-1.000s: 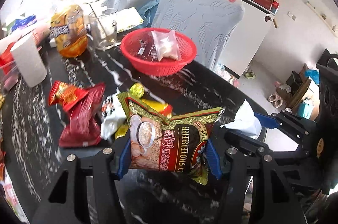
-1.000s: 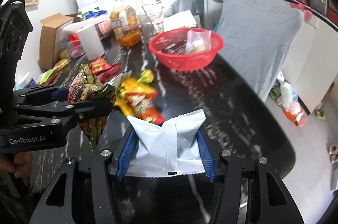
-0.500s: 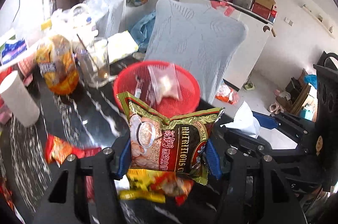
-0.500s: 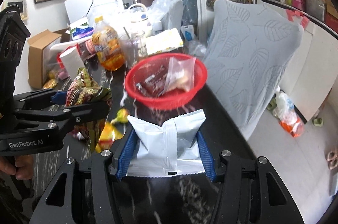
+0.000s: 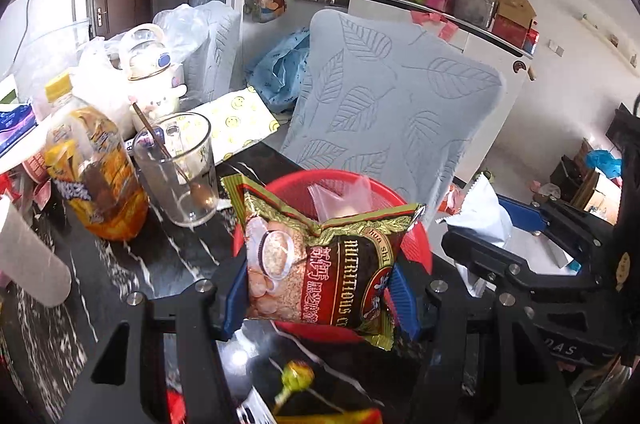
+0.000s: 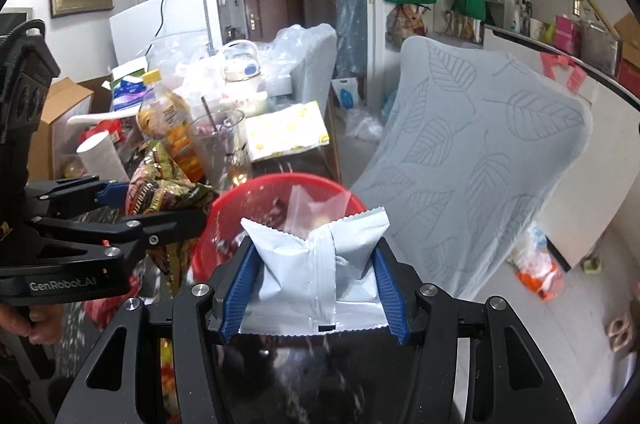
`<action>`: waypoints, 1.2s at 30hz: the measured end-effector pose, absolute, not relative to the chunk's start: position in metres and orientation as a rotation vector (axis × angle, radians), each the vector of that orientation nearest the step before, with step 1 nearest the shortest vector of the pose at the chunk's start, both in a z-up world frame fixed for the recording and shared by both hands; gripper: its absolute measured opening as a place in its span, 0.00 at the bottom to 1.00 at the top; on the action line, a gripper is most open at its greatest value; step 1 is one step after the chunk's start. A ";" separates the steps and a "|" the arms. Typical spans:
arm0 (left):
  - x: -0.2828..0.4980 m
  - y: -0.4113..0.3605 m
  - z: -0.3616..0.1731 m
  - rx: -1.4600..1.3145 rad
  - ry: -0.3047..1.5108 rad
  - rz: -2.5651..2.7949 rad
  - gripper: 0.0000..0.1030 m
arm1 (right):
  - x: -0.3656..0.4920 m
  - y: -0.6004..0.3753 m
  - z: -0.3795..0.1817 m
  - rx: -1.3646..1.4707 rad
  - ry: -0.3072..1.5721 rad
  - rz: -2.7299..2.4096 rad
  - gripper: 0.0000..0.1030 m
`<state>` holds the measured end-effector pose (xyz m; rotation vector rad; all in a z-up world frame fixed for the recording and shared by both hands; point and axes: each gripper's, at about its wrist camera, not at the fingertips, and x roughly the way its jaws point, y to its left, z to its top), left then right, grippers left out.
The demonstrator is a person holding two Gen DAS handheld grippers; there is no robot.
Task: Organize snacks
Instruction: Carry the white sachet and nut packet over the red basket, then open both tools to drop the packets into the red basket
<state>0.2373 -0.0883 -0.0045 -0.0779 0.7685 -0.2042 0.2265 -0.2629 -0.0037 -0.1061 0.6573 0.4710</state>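
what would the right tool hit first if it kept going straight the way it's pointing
Most likely the red basket: it lies directly past the white packet clamped in the right tool. The clear bag inside it could be met first; depth is unclear.

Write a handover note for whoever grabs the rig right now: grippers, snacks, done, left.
Left gripper: shut on the red-and-gold cereal packet, held in front of the red basket.
Right gripper: shut on the white packet, also at the near rim of the basket.
Basket: on the black marble table; a clear plastic bag and something dark lie inside.
Done: both packets picked up and brought to the basket.
Left: release both into the basket, then fetch the loose snacks near the table's front edge, including a green lollipop.
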 end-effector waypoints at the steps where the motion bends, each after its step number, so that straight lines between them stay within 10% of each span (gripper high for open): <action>1: 0.243 -0.087 -0.006 -0.080 0.772 -0.205 0.56 | 0.231 -0.261 -0.004 -0.113 0.656 0.471 0.54; 23: 0.299 -0.088 -0.045 0.002 0.869 -0.190 0.58 | 0.276 -0.240 -0.040 -0.162 0.729 0.455 0.69; 28: 0.297 -0.090 -0.042 0.022 0.852 -0.149 0.76 | 0.273 -0.247 -0.040 -0.170 0.738 0.424 0.69; 36: 0.283 -0.090 -0.023 0.037 0.822 -0.134 0.76 | 0.268 -0.253 -0.031 -0.151 0.741 0.413 0.69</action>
